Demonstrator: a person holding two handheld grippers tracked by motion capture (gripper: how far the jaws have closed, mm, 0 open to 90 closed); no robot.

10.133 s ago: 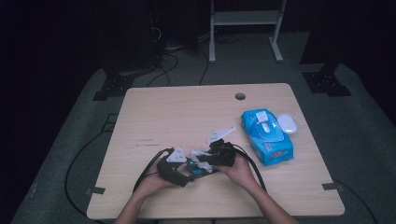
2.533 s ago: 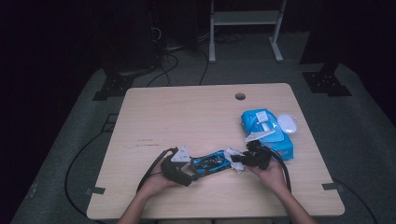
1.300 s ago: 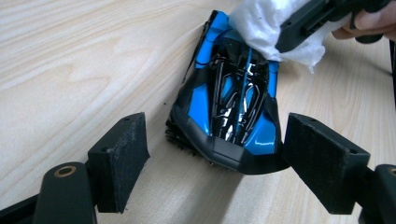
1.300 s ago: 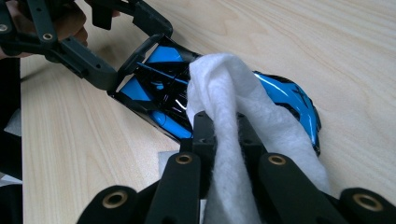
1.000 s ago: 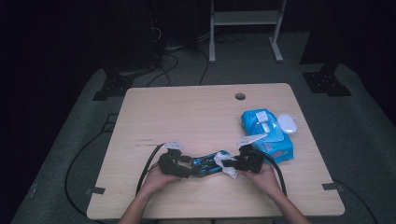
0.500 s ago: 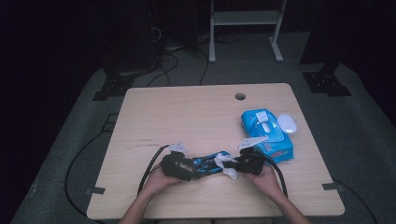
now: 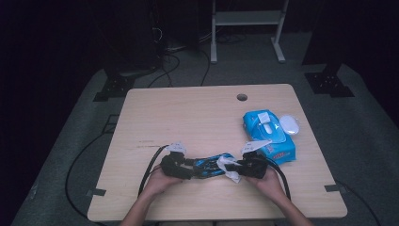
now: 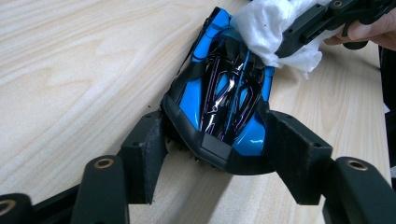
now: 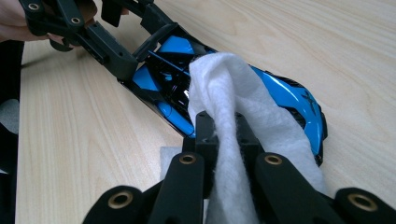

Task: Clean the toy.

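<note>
Toy car: I see a blue and black toy car (image 7: 208, 165) lying flat on the wooden table (image 7: 197, 117), near the front edge, between my two grippers; in the left gripper view its dark tail end (image 8: 224, 121) points toward the camera.
Left gripper: my left gripper (image 8: 219, 140) has just been closing its jaws, and the car's rear end sits between them; both pads (image 8: 292, 154) now lie against the car's sides, so I am grasping the car.
Right gripper: my right gripper (image 9: 223, 135) is clenched on a white wipe (image 9: 243, 116), the cloth bunched up between the pads (image 9: 203, 135).
Wipe on car: the wipe drapes over the car's nose and roof and touches the bodywork; in the high view it shows as a white lump (image 7: 229, 166) at the car's right end.
Wipe pack: a blue pack of wipes (image 7: 268, 136) lies on the right part of the table, just beyond my right hand (image 7: 268, 179).
White object: a small white oval thing (image 7: 289, 124) rests beside the pack on its far right; I cannot tell what it is.
</note>
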